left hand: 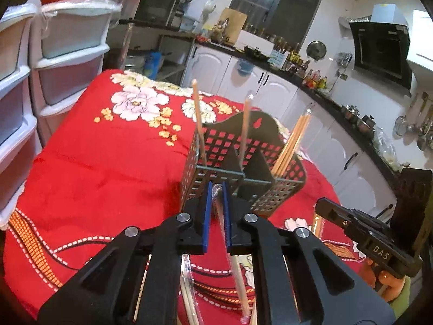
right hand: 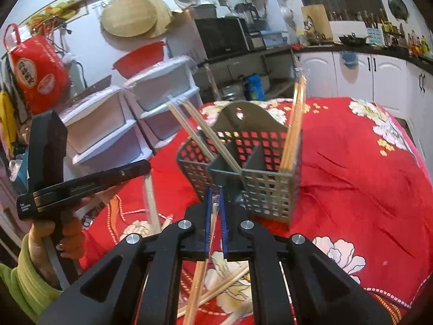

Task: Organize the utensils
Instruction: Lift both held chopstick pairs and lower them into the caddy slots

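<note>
While the perforated plastic caddy (left hand: pixel 243 159) stands on the red floral cloth (left hand: pixel 108 162), the left gripper (left hand: pixel 216 189) in front of it pinches a clear-wrapped wooden chopstick pair (left hand: pixel 238 276) between blue ribbed pads; the right gripper (right hand: pixel 215 197) likewise clamps a wrapped pair (right hand: pixel 200 284). Loose chopsticks (right hand: pixel 230 281) lie nearer than the caddy.

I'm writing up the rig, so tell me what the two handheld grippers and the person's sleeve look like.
Both the left gripper and the right gripper are black plastic with silver round bolts and blue ribbed pads. The right gripper's body carries white "DAS" lettering. The sleeve is lime green.
</note>
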A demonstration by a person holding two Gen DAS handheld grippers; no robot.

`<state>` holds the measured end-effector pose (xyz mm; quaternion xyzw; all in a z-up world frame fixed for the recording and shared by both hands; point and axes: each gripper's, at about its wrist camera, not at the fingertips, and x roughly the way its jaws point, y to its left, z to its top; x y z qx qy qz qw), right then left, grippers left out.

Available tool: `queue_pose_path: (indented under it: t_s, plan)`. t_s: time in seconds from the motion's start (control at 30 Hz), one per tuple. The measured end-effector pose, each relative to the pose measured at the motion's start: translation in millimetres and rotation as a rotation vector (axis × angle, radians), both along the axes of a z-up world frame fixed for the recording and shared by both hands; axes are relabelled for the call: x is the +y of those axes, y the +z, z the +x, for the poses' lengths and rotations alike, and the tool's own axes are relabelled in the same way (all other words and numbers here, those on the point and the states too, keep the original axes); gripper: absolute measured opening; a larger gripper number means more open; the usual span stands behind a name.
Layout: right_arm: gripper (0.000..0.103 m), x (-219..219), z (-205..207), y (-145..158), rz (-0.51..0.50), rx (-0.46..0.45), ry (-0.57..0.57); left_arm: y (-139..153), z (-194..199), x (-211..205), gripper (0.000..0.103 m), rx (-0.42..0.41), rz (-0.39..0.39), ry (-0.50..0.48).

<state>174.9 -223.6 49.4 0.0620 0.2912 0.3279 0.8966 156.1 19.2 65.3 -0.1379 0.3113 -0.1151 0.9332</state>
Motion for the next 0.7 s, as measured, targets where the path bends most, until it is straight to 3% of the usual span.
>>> queue_pose_path:
  t_s: [0.7]
  plan:
    - [0.005, 23, -37, 58, 0.011, -0.17, 0.041, 50, -24, -1, 0.001, -0.132, -0.014, -0.023]
